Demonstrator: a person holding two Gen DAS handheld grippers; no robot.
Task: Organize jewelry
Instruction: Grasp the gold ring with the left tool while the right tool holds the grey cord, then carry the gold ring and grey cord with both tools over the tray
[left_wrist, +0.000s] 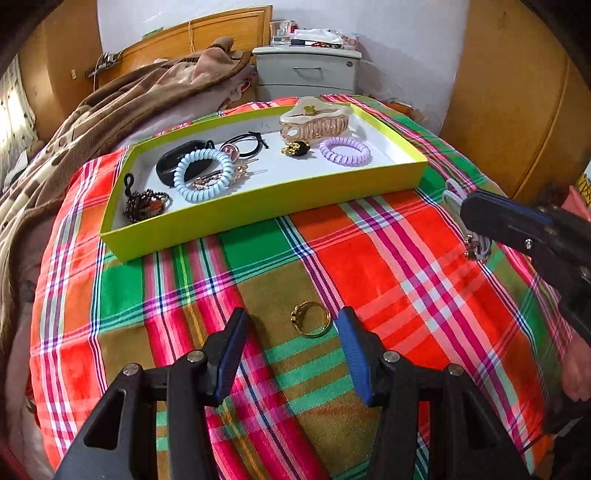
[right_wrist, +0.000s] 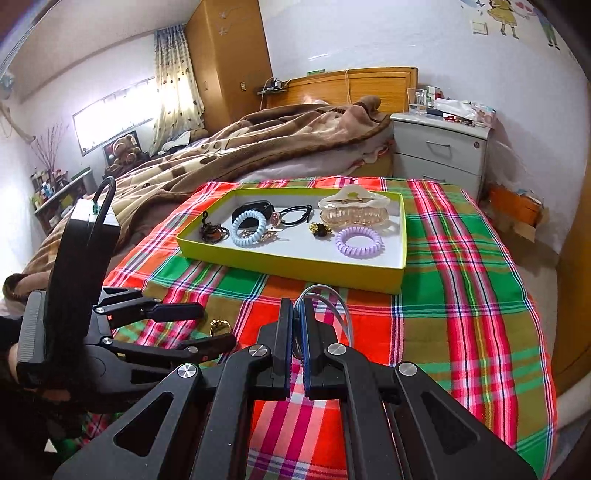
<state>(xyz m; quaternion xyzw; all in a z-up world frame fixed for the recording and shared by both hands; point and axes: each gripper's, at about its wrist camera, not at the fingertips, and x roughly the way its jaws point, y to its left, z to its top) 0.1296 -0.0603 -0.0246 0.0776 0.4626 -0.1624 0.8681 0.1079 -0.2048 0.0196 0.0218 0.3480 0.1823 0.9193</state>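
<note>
The gold ring (left_wrist: 311, 318) lies flat on the plaid cloth (left_wrist: 388, 258) between the open left tool (left_wrist: 291, 326), nearer its right finger; the right tool (right_wrist: 295, 314) grips a pale bracelet (right_wrist: 332, 299).

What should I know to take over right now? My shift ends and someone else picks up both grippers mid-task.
Left gripper: jaws open, low over the plaid cloth, bracketing the gold ring, not closed on it.
Right gripper: jaws shut on a clear hoop piece, short of the tray.
Yellow-green tray already holds: blue coil hair tie, purple coil hair tie, large claw clip, beaded bracelet, black hair tie, and small pieces.
Left to do: place the hoop piece in the tray, then grasp and place the ring.
</note>
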